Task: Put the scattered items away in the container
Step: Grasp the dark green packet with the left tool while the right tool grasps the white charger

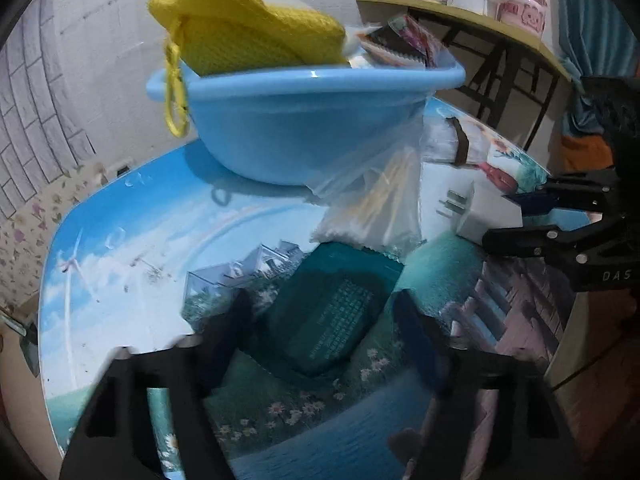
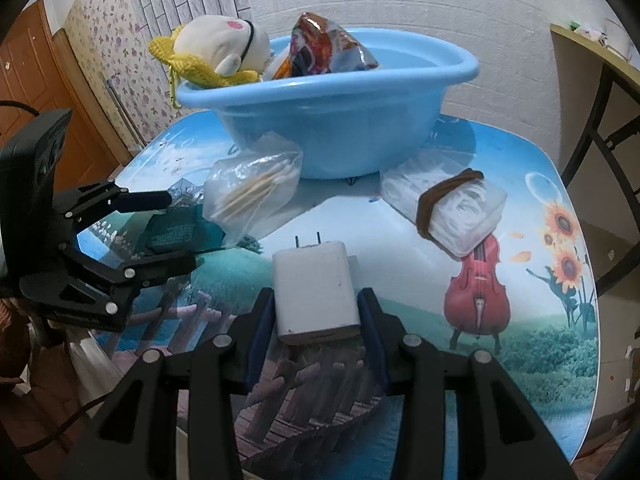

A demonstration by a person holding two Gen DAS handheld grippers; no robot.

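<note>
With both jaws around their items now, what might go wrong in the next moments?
1. The bag of cotton swabs overlaps the teal packet that the left gripper straddles; lifting the packet may drag or topple the bag.
2. The right gripper frames the white charger near its rear end, so it might tilt when lifted.
3. The blue basin is already heaped with a plush toy; new items may slide off.

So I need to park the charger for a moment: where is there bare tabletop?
Bare tabletop lies right of the white charger, around the printed violin, below the banded plastic box. Crowded: the cotton swab bag and teal packet sit together before the blue basin.
</note>
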